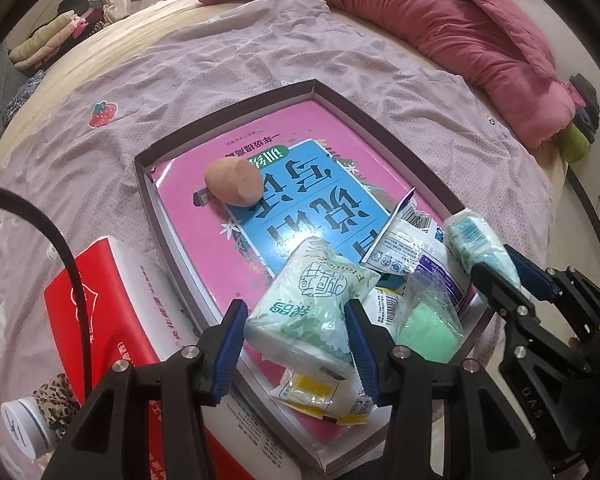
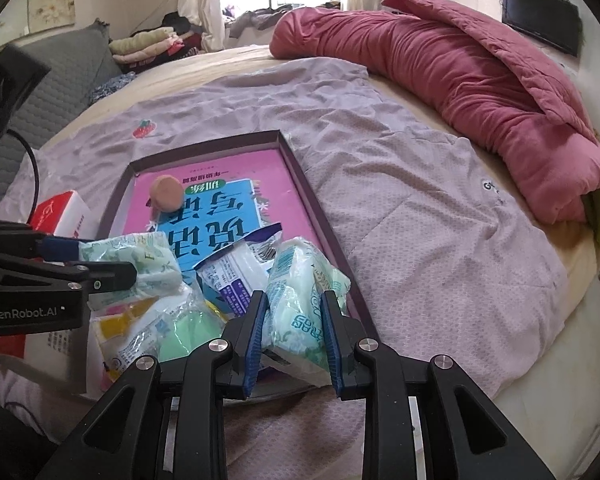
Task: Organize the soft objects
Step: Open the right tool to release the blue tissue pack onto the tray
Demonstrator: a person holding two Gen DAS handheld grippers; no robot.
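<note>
A shallow dark-rimmed box (image 1: 260, 101) (image 2: 204, 140) lies on the bed with a pink and blue book inside. A tan beauty sponge (image 1: 233, 182) (image 2: 166, 193) rests on the book. My left gripper (image 1: 296, 312) is shut on a green-white tissue pack (image 1: 312, 300) (image 2: 140, 264) over the box's near end. My right gripper (image 2: 294, 304) (image 1: 496, 264) is shut on a second pale green tissue pack (image 2: 304, 300) (image 1: 476, 240). A green sponge in a clear bag (image 1: 428, 324) (image 2: 192, 332), a white wipes packet (image 1: 416, 248) (image 2: 236, 268) and a yellow-white packet (image 1: 324, 396) (image 2: 124, 324) lie between them.
A red and white box (image 1: 112, 304) (image 2: 60, 212) sits left of the tray. A white bottle and leopard scrunchie (image 1: 44, 412) lie near the left. A lilac quilt (image 2: 420, 200) covers the bed; a red duvet (image 2: 480, 80) lies along the far side. Folded clothes (image 2: 148, 46) sit at the back.
</note>
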